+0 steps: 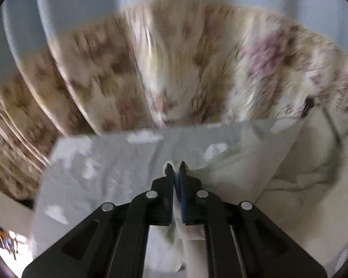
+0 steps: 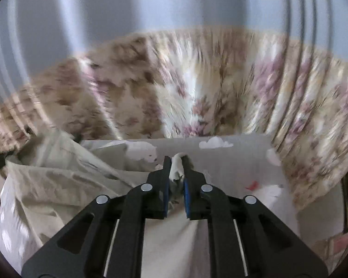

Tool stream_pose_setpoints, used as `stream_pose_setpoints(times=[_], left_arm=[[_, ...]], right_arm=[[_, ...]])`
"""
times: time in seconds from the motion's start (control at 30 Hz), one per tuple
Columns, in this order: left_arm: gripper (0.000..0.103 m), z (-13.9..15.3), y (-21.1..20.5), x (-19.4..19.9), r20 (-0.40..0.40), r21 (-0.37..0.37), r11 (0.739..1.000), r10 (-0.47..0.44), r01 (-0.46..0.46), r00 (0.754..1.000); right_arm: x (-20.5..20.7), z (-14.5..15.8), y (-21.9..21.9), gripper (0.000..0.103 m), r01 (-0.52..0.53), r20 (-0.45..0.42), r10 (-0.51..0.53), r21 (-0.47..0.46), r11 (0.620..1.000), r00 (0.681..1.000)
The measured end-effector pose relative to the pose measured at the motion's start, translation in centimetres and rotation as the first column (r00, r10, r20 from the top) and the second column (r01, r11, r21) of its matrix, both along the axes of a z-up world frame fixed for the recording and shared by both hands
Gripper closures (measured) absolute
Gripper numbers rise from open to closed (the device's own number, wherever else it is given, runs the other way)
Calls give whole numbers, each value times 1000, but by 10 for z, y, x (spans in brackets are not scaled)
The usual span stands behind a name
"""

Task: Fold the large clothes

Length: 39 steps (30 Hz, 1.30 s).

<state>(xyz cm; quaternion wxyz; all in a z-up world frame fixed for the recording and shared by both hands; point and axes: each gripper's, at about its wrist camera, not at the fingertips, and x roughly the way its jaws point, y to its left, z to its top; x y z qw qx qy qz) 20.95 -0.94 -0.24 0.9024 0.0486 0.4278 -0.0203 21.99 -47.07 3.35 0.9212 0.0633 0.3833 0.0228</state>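
Both grippers, left [image 1: 175,168] and right [image 2: 176,162], clamp bunched cloth of a pale grey, cloud-printed garment [image 2: 232,159]. It hangs stretched above a blurred floral bedspread [image 1: 174,69], cream fabric [image 1: 290,173] alongside.

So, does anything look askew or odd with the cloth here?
Only the cream garment: it lies bunched and wrinkled beside the flat grey cloud-print sheet. Both the left hand-held gripper and the right hand-held gripper pinch fabric. Heavy blur hides any damage.
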Motion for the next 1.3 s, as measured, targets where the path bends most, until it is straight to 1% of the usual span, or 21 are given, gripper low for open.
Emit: stream_pose_setpoints(times=[0.03,0.07,0.1,0.13,0.2,0.27,0.3,0.33,0.37,0.43,0.47,0.53,0.57,0.6,0.67,0.73,0.77,0.87,1.1,1.2,1.3], left_arm=[[96,-14,1,13,-45,-3,1000,12,-12,999],[95,-27,4,23,-99,-16,1000,21,-22,995],[95,-35,8,28,-139,-47,998,25,-32,990],[95,-40,14,30,-162,-87,995,32,-47,986],[91,-37,27,27,-169,-164,985,26,-54,985],[79,-28,32,20,-161,-162,986,2,-28,987],[34,-16,32,12,-126,-98,995,20,-33,992],[1,-4,33,3,-65,-43,998,48,-51,997],[2,15,36,-14,39,1,998,63,-64,997],[2,35,38,-34,117,29,997,71,-74,991],[2,43,40,-44,139,15,997,73,-75,988],[2,48,30,-66,136,-16,1000,26,-25,990],[2,47,18,-75,135,-5,1000,-9,10,991],[2,42,-1,-88,139,39,998,-51,46,989],[2,32,-35,-110,194,125,991,-65,41,979],[2,21,-65,-118,195,141,986,-112,85,974],[2,14,-79,-117,181,138,984,-139,115,974],[2,-8,-111,-93,117,140,981,-150,133,982],[1,-50,-110,-6,-27,145,988,-51,54,998],[1,-56,-98,22,-45,117,993,-14,20,999],[1,-53,-90,38,-4,107,994,24,-23,1000]], right_arm=[[13,-12,-1,78,32,-30,-32,3,999,999],[23,-24,-1,72,61,-59,-61,-8,998,996],[33,-34,-1,55,84,-87,-86,-25,996,992],[36,-39,-1,43,93,-93,-97,-41,995,991],[30,-36,1,32,101,-65,-106,-77,992,992],[17,-24,3,26,80,-20,-82,-88,993,996],[5,-15,6,22,64,12,-63,-106,992,998],[-6,-7,9,16,50,37,-46,-116,992,998],[-19,1,11,14,35,59,-28,-119,992,998],[-46,13,22,8,-16,90,28,-121,992,996],[-56,15,29,8,-43,95,55,-119,992,994],[-77,13,46,7,-97,78,107,-122,988,991],[-85,9,53,7,-112,72,121,-118,987,990],[-92,3,65,6,-130,56,137,-115,985,989],[-103,-15,89,4,-154,38,160,-137,979,986],[-104,-32,112,3,-191,19,197,-172,966,980],[-103,-40,121,3,-207,6,211,-184,961,977],[-83,-63,138,3,-211,-50,205,-196,958,978],[-1,-90,132,3,-146,-168,122,-137,980,978],[28,-91,133,3,-115,-164,91,-146,983,982],[51,-95,135,3,-104,-156,78,-166,981,985]])
